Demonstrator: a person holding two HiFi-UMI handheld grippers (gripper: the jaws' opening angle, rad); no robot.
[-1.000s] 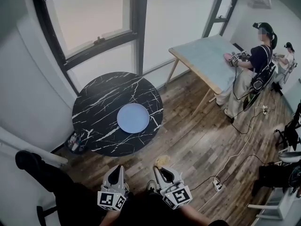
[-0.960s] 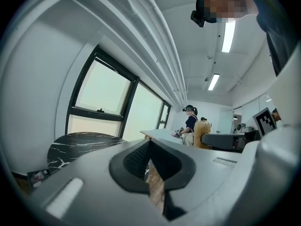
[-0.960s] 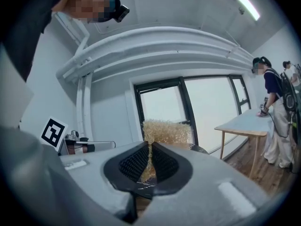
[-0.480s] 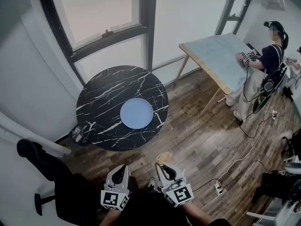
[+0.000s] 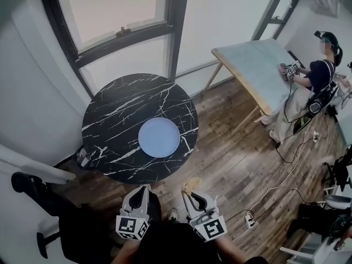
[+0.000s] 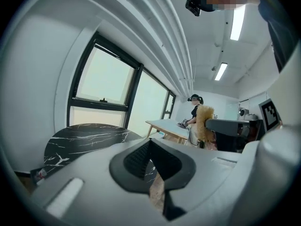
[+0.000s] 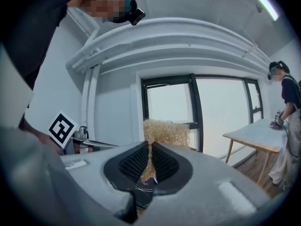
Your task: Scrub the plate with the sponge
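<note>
Fingers, head view: your left gripper (image 5: 143, 190) has its two tips drawn together with nothing in them. Your right gripper (image 5: 191, 196) pinches the sponge (image 5: 191, 186), a straw-coloured tuft poking past the tips. Both hang low over the wooden floor (image 5: 236, 164), near the round black marble table (image 5: 110, 114) but short of it. The pale blue plate (image 5: 158, 137) lies flat on that table, toward your side of the top. It is bare and well apart from both grippers.

Left gripper view: left pads (image 6: 136, 158) meet, with nothing between them. The table top shows beyond them to the left; the sponge in your other gripper shows off to the right.

Right gripper view: right pads (image 7: 134, 163) clamp the sponge's lower edge. Its bulk fans out above the tips, and loose fibres trail down into the gap.

Judgement: the sponge looks light, soft and springy, so it will squash and may twist in so thin a pinch. A deeper bite would steady it. The plate looks stiff, smooth and breakable, and likely to skate on polished marble. Pin its near rim with your left tips before you scrub.
</note>
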